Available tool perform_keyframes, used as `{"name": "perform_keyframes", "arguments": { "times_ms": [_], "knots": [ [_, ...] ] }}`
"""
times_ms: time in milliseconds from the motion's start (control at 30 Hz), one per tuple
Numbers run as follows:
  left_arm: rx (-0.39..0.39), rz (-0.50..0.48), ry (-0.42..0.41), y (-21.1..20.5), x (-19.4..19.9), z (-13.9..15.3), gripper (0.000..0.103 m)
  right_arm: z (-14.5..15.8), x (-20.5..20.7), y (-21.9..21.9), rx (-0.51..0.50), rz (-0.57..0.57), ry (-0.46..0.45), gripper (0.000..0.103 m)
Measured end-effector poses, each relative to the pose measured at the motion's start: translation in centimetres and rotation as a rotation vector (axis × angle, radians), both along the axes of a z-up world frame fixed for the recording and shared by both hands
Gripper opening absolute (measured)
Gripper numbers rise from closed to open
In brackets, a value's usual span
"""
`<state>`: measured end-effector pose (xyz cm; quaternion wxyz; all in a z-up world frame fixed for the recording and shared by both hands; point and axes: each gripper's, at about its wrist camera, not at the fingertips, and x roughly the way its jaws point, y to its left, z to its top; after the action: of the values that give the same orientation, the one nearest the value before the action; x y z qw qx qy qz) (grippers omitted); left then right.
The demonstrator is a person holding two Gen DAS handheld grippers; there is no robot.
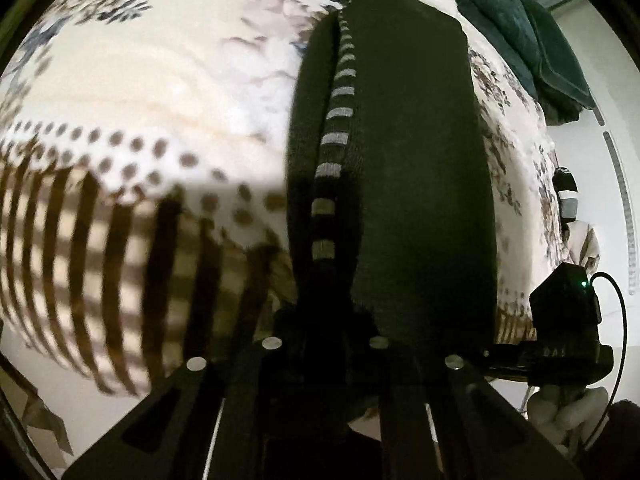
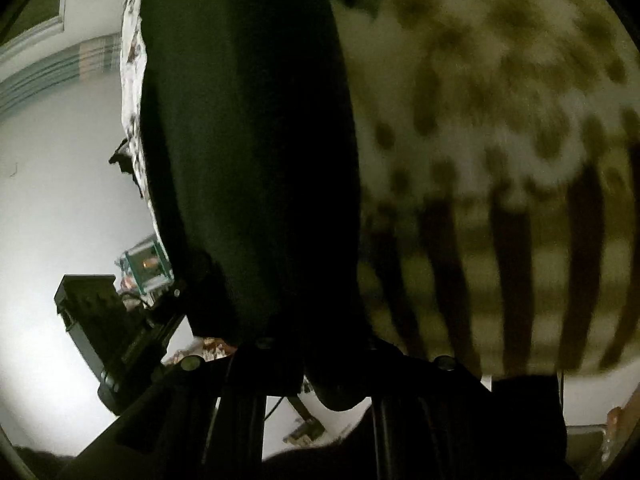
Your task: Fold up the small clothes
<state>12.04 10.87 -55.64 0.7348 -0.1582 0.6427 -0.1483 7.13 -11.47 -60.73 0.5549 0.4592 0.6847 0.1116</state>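
Note:
A dark knitted garment (image 1: 416, 168) with a grey-striped band (image 1: 336, 116) stretches from the bedspread down to my left gripper (image 1: 326, 336). That gripper is shut on the garment's near edge, and the cloth hides its fingertips. In the right wrist view the same dark garment (image 2: 248, 140) fills the middle, bunched where my right gripper (image 2: 320, 356) is shut on it. The body of the right gripper (image 1: 568, 320) shows at the lower right of the left wrist view, held by a hand in a white glove (image 1: 560, 412). The left gripper's body (image 2: 108, 320) appears at the left of the right wrist view.
The garment lies on a white bedspread (image 1: 160, 92) with flowers, brown dots and brown stripes. A heap of dark green clothes (image 1: 520, 32) sits at the far right of the bed. A black-and-white striped item (image 1: 566, 196) hangs at the bed's right edge, over a pale floor (image 2: 60, 180).

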Motion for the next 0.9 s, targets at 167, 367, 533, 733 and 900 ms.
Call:
{"name": "perform_keyframes", "arguments": {
  "times_ms": [167,367,533,733,900],
  "knots": [
    [-0.027,-0.018,0.019,-0.9,-1.6,1.3,0.008,1.6,-1.4,-0.9,0.02,-0.017,0.007,0.01],
    [-0.1,0.018,-0.041,-1.8,1.9,5.6,0.008,4.4,0.8,-3.0,0.109,-0.109,-0.06,0.01],
    [-0.162,0.05,-0.131,-2.3,6.8,9.2,0.008,9.5,6.6,-3.4,0.136,-0.167,-0.182,0.01],
    [-0.206,0.05,-0.262,-4.4,17.7,11.9,0.008,14.0,17.0,-6.3,0.098,-0.229,-0.303,0.01],
    [-0.193,0.03,-0.312,-7.3,27.5,11.6,0.009,15.1,27.7,-10.0,0.012,-0.281,-0.37,0.01]
  ]
}}
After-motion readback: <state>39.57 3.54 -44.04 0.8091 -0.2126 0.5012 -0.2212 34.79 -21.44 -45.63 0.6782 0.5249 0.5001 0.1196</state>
